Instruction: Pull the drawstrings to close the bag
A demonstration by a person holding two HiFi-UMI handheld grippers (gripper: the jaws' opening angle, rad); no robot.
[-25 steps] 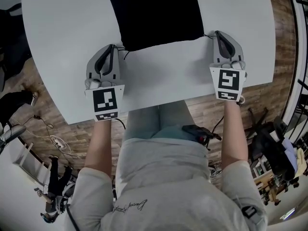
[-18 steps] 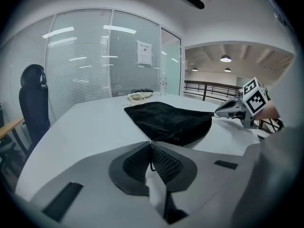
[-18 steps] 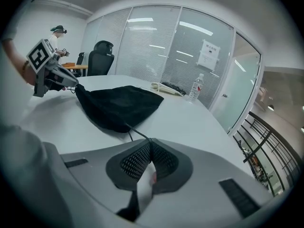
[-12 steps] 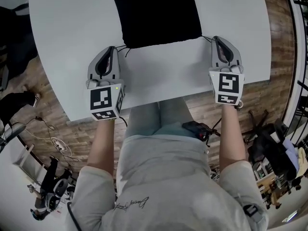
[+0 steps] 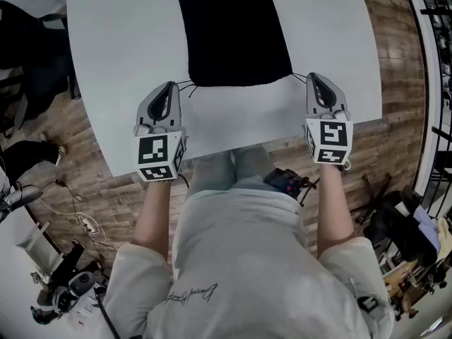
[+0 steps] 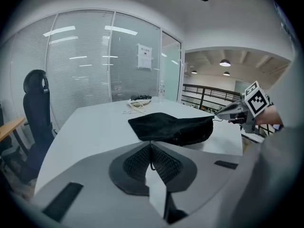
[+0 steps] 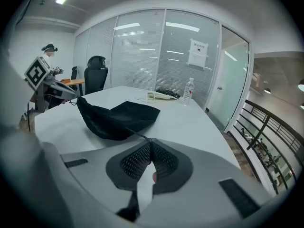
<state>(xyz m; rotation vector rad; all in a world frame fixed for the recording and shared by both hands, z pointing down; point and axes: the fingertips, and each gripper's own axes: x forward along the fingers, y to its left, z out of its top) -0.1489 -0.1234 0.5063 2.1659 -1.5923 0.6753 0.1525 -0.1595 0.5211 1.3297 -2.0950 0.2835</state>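
- the black bag (image 5: 236,30) lies flat on the white table (image 5: 120,41), with its mouth turned toward me, between my two grippers.
- my left gripper (image 5: 171,87) is closed on the left drawstring (image 5: 185,85); in the left gripper view a thin cord sits between the pads pressed together.
- my right gripper (image 5: 311,78) is closed on the right drawstring (image 5: 299,76), which runs from the bag corner into the jaw tips.
- both cords look drawn out sideways, and the gripper views show the near edge of the bag raised from the table.
- i judge the closing is only begun: the mouth is wide, almost as wide as the bag, with little gathering.
- what is left is to pull both cords further apart until the mouth bunches shut.
- writing: the paper sheet (image 7: 197,53) on the glass wall and the bottle (image 7: 189,90) label are too small to read; the script on my shirt (image 5: 233,260) i cannot read either; the bag shows no brand.
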